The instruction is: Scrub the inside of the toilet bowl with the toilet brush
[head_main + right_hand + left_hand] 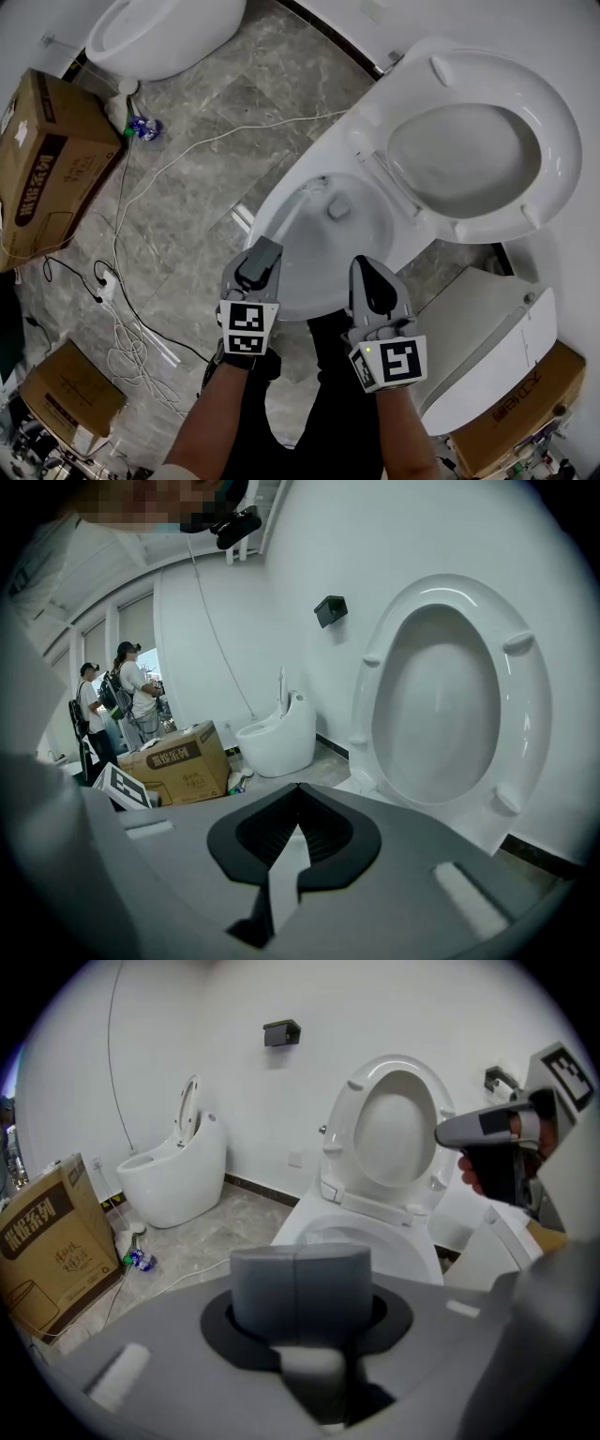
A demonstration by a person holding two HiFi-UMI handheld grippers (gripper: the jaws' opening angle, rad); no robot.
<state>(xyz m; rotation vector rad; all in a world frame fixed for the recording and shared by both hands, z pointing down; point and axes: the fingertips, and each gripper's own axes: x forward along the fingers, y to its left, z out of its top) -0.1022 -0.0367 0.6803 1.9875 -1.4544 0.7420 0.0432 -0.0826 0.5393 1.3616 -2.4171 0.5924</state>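
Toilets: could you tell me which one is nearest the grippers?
The middle toilet, just ahead of the left gripper and right gripper; the far toilet stands well away.

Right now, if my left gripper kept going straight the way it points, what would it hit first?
Most likely the toilet bowl: the left gripper, shut and empty, points at its near rim with nothing in between. Depth is unclear; slightly higher it would reach the raised seat.
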